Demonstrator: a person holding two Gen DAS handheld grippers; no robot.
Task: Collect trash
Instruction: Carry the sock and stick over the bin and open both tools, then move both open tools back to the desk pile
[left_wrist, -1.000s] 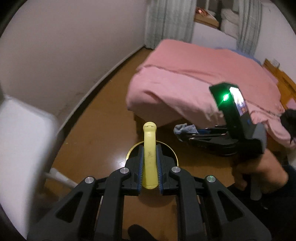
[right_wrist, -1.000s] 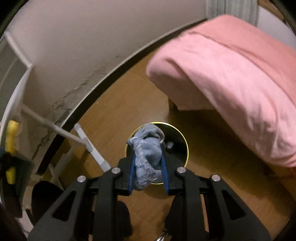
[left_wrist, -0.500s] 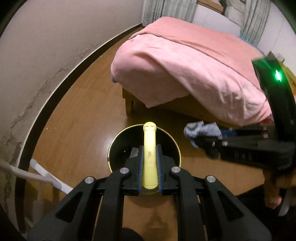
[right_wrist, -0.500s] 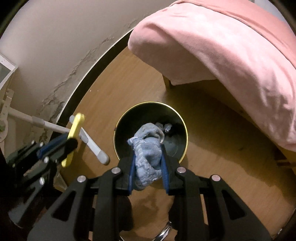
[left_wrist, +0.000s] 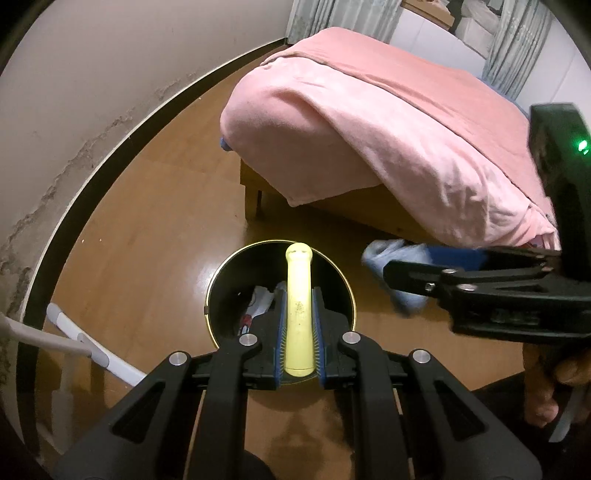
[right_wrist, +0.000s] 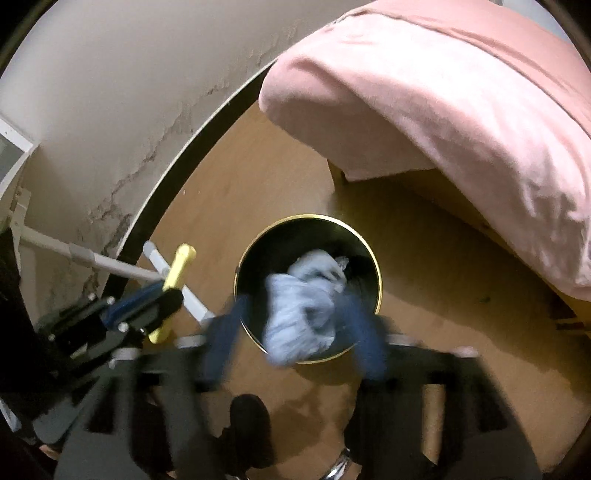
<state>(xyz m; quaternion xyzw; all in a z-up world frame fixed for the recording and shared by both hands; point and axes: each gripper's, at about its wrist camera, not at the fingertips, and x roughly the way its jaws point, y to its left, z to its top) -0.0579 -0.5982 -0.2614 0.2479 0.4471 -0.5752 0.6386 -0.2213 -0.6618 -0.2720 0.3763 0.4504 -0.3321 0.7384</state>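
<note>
Blur and cut-offs

Right tongs (right_wrist: 295, 325) and rag (right_wrist: 299, 314) smear with motion (contact unclear); the yellow stick (left_wrist: 298, 310) hides part of the bin (left_wrist: 221, 280).

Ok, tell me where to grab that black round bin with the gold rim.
Grip the black round gold-rimmed bin by its rim, from straight above, pinching the thin wall: it stands upright, open-topped, and looks too wide to span.

A home bedroom: pink-blanketed bed (left_wrist: 388, 122), wooden floor (left_wrist: 147, 236), curtains (left_wrist: 513, 55).
</note>
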